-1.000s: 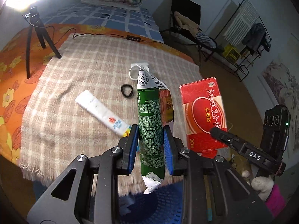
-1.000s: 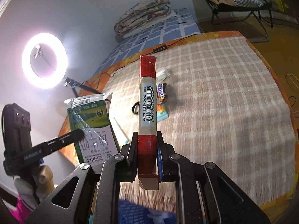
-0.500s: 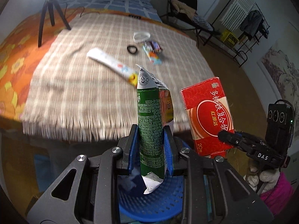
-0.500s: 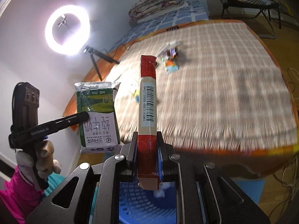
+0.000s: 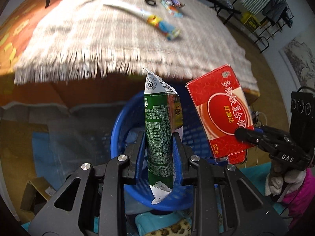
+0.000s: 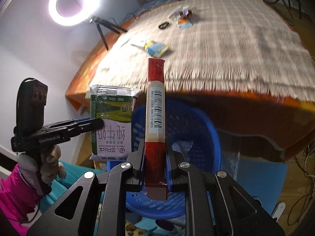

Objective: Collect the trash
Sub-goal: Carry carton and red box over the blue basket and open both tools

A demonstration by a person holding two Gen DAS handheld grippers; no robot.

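Observation:
My left gripper (image 5: pixel 158 147) is shut on a flattened green and white milk carton (image 5: pixel 159 129), held upright above a blue perforated basket (image 5: pixel 120 129). My right gripper (image 6: pixel 154 158) is shut on a flat red box (image 6: pixel 155 118), seen edge-on with its barcode facing me, over the same blue basket (image 6: pixel 196 129). In the left wrist view the red box (image 5: pixel 220 110) hangs to the right in the other gripper (image 5: pixel 246 135). The right wrist view shows the milk carton (image 6: pixel 112 122) at the left, pinched by the left gripper (image 6: pixel 92 123).
Behind the basket stands a bed with a fringed plaid blanket (image 5: pixel 98 39). On it lie a toothpaste tube (image 5: pixel 137 12), a black hair tie (image 5: pixel 150 2) and small wrappers (image 5: pixel 172 5). A ring light (image 6: pixel 73 1) on a tripod stands at the left. Cables lie on the floor (image 6: pixel 303 177).
Both grippers have drawn back from over the bed and sunk, still holding the carton and the box. The blue basket has come into full view beneath them.

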